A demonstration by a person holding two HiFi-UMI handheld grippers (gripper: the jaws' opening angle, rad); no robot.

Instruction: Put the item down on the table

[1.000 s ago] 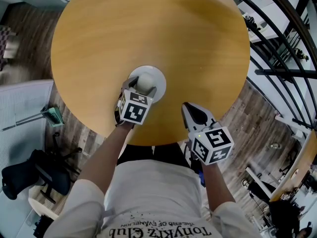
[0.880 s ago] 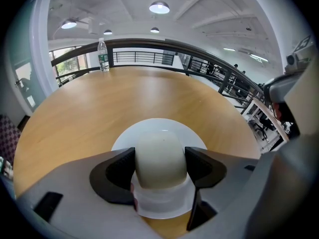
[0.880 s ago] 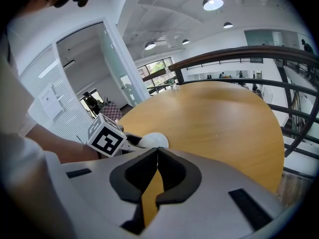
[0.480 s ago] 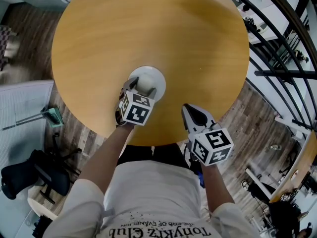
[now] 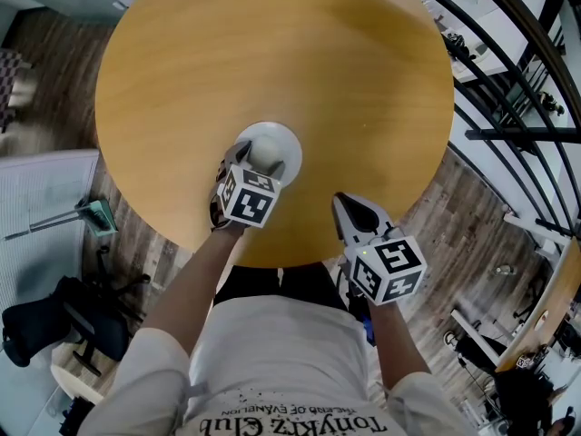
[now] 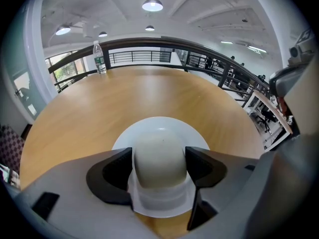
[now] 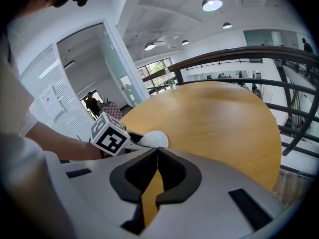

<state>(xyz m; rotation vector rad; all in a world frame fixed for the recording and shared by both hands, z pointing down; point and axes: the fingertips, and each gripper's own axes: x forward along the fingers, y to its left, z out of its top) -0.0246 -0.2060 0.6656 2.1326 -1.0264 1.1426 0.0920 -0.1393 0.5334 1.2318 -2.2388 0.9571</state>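
**While the left tool (image 5: 260, 157) grips, the right tool (image 5: 350, 205) hangs closed**

Left forearm reaches over the counter's (image 5: 272, 53) near edge, its tool clamping a cream domed item (image 6: 159, 158) over a white plate (image 6: 160, 126) there. Right arm is bent, its tool empty with jaws together at the near-right edge. The shirt (image 5: 290, 361) print, upside down, reads "TonyKiz Club".

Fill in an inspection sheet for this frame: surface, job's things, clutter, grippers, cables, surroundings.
Surface: round wooden table.
Job's things: cream rounded item over a white plate; whether the plate rests on the table cannot be told.
Clutter: water bottle at the table's far edge.
Grippers: left gripper shut on the cream rounded item; right gripper shut, empty.
Cables: nothing seen.
Surroundings: black railing, wood floor.
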